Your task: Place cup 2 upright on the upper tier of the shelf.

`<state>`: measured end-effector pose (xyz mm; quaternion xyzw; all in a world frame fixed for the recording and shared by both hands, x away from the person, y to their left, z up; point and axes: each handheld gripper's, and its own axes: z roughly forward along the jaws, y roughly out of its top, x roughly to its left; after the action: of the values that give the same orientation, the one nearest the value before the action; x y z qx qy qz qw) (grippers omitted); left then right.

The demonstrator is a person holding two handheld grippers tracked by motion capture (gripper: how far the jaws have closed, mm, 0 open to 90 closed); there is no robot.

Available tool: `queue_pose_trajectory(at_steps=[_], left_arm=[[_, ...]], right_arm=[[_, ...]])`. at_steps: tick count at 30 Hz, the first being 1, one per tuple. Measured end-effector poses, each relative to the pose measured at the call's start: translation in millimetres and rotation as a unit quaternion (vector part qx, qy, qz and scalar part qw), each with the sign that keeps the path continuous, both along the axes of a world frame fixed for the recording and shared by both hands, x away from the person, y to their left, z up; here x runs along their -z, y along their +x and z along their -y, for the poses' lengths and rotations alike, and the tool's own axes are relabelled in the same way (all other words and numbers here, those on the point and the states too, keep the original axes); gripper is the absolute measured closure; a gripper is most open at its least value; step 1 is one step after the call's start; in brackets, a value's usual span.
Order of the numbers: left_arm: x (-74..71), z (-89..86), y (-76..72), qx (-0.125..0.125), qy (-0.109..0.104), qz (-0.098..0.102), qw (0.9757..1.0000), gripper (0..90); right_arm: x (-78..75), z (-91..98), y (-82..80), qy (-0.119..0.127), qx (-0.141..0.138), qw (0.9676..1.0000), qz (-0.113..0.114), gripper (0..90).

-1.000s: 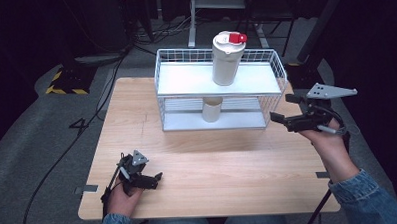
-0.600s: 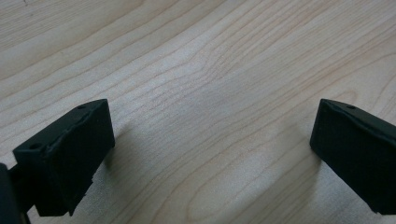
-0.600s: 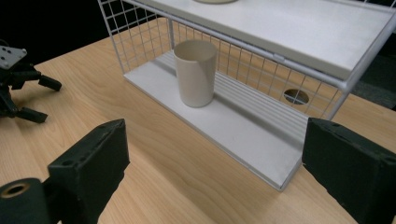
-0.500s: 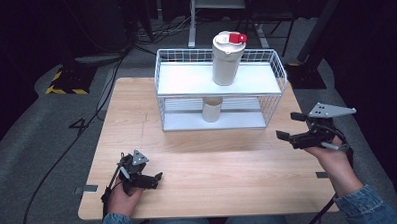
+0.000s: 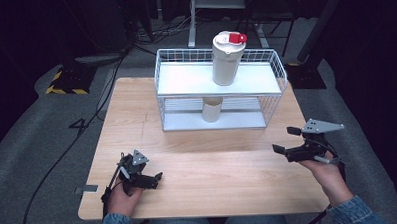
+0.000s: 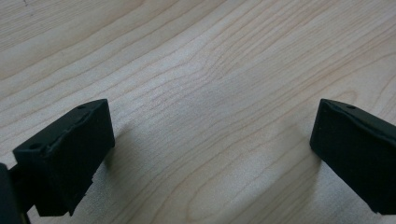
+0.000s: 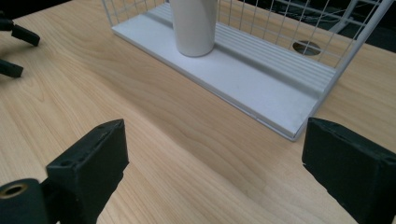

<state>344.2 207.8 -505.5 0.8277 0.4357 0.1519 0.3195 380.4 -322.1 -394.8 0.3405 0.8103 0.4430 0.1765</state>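
A: White cup [image 7: 193, 25] stands on the wire rack's [image 5: 270, 69] lower shelf, toward the counter's [image 5: 213, 161] far edge. Risk?
B: Right hand-held gripper [image 7: 219, 172], jaws apart, could snag the wires; left hand-held gripper [image 6: 210, 154] rests agape, near edge.

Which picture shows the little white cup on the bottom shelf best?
The right gripper view: the white cup stands close and large on the rack's bottom shelf, though its top is cut off. The high view shows the cup small, partly under the upper shelf.
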Motion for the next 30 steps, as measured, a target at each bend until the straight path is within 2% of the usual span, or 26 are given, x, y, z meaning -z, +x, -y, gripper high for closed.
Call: queue_pose_trajectory(at_steps=[9, 11, 13, 14, 30], left_arm=[[0.0, 0.0, 0.0, 0.0, 0.0, 0.0, 1.0, 0.3], [0.0, 0.1, -0.1, -0.001, -0.001, 0.0, 1.0, 0.3], [0.1, 0.1, -0.1, -0.001, -0.001, 0.0, 1.0, 0.3], [0.0, 0.1, -0.1, -0.001, 0.0, 0.0, 1.0, 0.3], [0.0, 0.1, -0.1, -0.001, 0.0, 0.0, 1.0, 0.3]], right_arm=[[27.4, -4.2, -5.4, -0.019, 0.007, 0.9998, -0.009, 7.1], [36.1, -6.2, -7.4, -0.031, 0.008, 0.9993, -0.018, 7.3], [39.1, -6.8, -7.8, -0.034, 0.007, 0.9992, -0.02, 7.3], [45.3, -7.9, -9.0, -0.037, 0.007, 0.999, -0.025, 7.3], [79.8, -11.7, -14.8, -0.051, 0.02, 0.997, -0.054, 7.3]])
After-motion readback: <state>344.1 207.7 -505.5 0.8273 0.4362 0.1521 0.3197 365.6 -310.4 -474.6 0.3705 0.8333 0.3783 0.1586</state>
